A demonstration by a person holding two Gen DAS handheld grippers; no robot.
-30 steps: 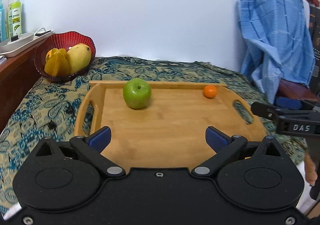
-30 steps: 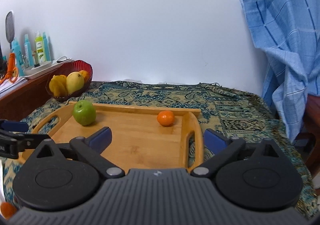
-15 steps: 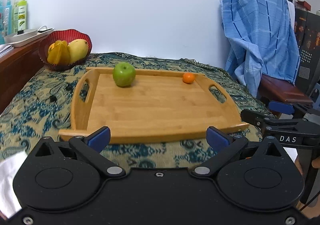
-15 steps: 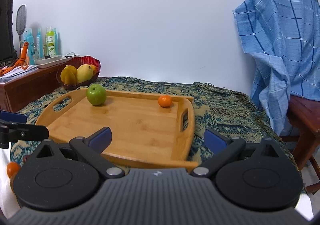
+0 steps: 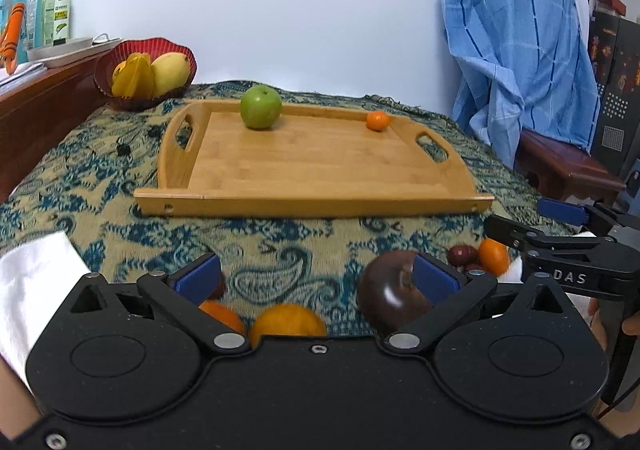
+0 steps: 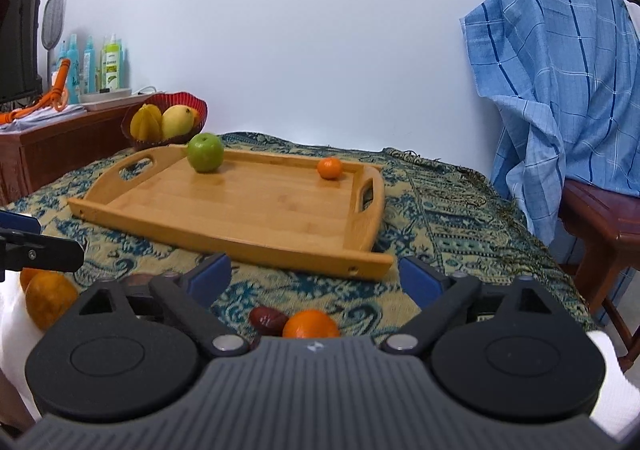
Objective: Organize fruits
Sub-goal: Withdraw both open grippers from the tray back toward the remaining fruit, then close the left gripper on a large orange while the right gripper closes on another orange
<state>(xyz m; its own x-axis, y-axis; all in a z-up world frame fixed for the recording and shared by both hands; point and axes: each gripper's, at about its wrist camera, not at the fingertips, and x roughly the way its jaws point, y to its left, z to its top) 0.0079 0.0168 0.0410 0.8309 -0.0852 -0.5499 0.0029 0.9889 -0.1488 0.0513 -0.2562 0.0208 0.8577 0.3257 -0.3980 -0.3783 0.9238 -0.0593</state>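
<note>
Tray: apple and tangerine at far edge. Cloth's near end: oranges, dark fruit (loose). Left gripper, right gripper: both spread wide, holding nothing.

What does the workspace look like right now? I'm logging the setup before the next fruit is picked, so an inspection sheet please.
Surface: patterned cloth over the table.
Job's things: wooden tray holding green apple and small orange; loose oranges, dark fruit near front edge.
Clutter: red basket of yellow fruit; bottles.
Grippers: left tongs open; right tongs open.
Cables: orange cord.
Surroundings: blue cloth on chair.
</note>
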